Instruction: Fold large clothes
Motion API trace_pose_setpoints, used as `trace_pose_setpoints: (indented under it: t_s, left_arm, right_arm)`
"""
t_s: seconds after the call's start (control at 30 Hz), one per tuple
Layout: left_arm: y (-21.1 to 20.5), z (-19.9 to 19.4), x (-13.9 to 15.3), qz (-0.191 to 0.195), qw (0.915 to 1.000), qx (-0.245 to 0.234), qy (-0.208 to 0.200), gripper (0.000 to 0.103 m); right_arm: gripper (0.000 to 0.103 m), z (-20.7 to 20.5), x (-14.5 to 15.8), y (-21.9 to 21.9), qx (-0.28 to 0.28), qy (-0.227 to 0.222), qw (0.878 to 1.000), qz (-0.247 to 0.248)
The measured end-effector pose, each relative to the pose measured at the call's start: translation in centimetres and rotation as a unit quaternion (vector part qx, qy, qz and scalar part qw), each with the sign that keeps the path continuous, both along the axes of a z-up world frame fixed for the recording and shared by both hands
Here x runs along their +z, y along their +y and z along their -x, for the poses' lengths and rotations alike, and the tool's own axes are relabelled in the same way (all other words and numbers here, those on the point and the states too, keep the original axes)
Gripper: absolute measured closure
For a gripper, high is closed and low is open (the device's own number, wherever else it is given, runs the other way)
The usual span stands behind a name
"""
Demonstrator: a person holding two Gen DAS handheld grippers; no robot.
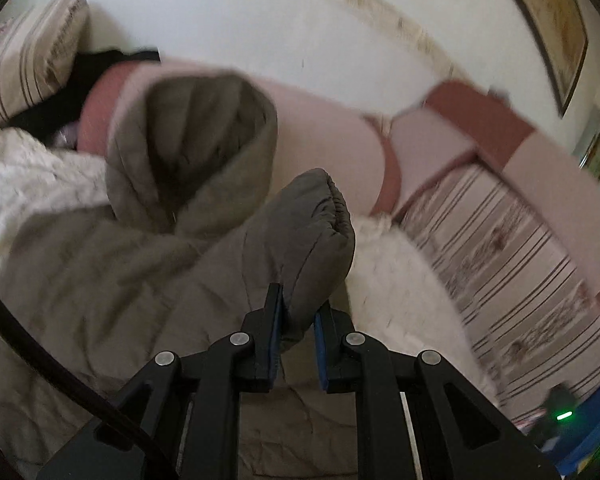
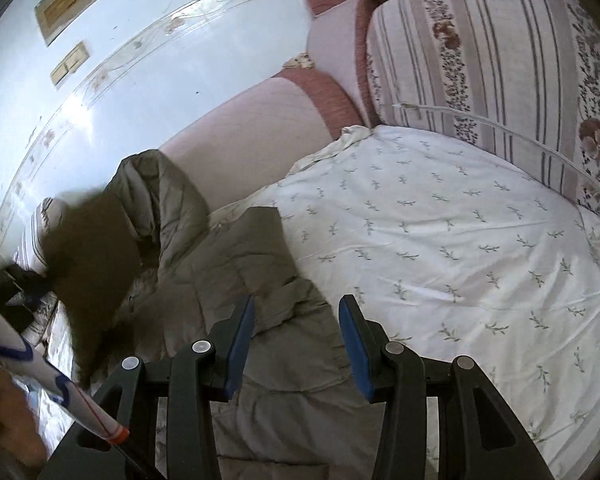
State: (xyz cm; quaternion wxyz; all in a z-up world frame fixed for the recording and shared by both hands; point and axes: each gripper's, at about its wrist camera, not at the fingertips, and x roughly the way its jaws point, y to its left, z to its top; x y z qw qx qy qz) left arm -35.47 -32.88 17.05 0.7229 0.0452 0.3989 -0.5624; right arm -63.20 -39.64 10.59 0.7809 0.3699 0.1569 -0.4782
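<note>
A grey-olive padded jacket (image 1: 112,280) lies spread on the bed, its hood (image 1: 196,148) standing up toward the headboard. My left gripper (image 1: 298,300) is shut on the jacket's sleeve cuff (image 1: 320,220) and holds it lifted above the jacket body. In the right wrist view the jacket (image 2: 260,280) lies on the white leaf-print sheet (image 2: 460,240). My right gripper (image 2: 296,312) is open, its jaws wide apart just above the jacket's edge. The lifted sleeve (image 2: 96,248) shows blurred and dark at the left.
A pink and maroon padded headboard (image 1: 332,132) runs behind the bed against a white wall. A striped pillow (image 1: 28,72) and a black garment (image 1: 84,76) lie at the head end. A striped floral mattress cover (image 2: 500,60) shows beside the sheet.
</note>
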Motion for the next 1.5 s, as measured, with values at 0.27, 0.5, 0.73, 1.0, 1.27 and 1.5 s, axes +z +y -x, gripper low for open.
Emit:
trace_pose_setpoints:
  t_s: [0.27,0.5,0.73,1.0,1.27,1.5]
  left_arm:
    - [-3.2,2.9,-10.1,-0.11,0.9939,-0.012,0.0,0.084]
    - [0.1,4.4,-8.4,-0.094,0.9931,-0.07,-0.004,0.053]
    - [9.5,-1.2,-4.0,-0.067,0.9896,0.049,-0.118,0.033]
    - [12.8,-11.8,-6.0,-0.089,0.9677,0.196,-0.13,0.033]
    - [10.1,-16.4,-11.5,-0.122,0.9682,0.205,-0.076,0.031]
    - [9.4,-16.6,-12.9,-0.148,0.9633,0.205,-0.091,0.02]
  right_arm:
    - [0.055,0.4,-0.3,-0.9,-0.005,-0.005,1.0,-0.014]
    - [0.055,-0.2,-1.1,-1.7,0.0,-0.025,0.999,-0.033]
    - [0.055,-3.2,-3.1,-2.1,0.053,-0.064,0.993,-0.08]
    - [0.066,-9.9,-2.3,-0.4,0.103,-0.003,0.995,-0.007]
    - [0.066,-16.1,-5.4,-1.6,0.124,0.112,0.986,-0.004]
    - [0.065,-16.1,-8.1,-3.5,0.128,0.122,0.982,-0.067]
